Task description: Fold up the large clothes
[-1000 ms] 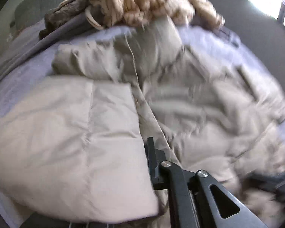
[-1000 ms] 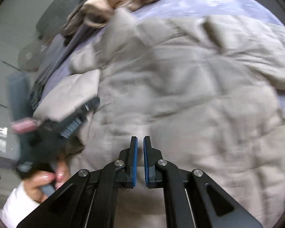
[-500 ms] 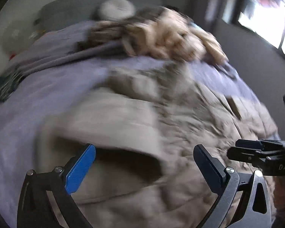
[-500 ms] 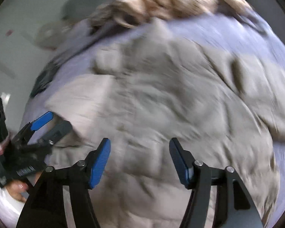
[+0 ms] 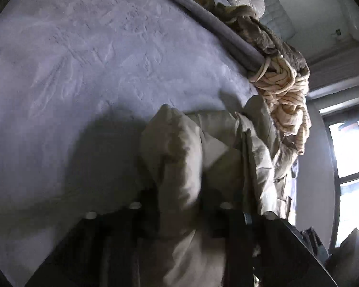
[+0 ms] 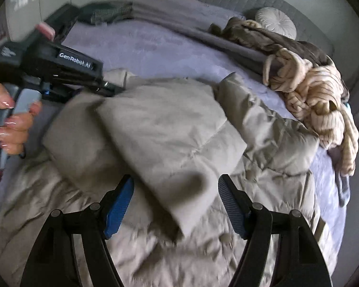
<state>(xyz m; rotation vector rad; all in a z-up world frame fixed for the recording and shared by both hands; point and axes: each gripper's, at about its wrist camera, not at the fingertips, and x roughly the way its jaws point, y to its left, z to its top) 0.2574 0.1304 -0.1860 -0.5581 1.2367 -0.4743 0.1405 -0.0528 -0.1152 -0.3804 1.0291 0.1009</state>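
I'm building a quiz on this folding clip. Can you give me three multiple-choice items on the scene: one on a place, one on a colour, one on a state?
1. Where does the striped cream knit garment lie?
A. on the far right side of the bed, beyond the coat
B. under the coat
C. on the floor

2. What colour are the pads of the right gripper?
A. red
B. blue
C. green

3. What sits between the jaws of the left gripper?
A. the round cushion
B. nothing
C. a fold of the beige quilted coat

Answers: 1 A, it is heaped past the coat near the bed's edge; 2 B, both pads show blue; 3 C, coat fabric fills the closing jaws.
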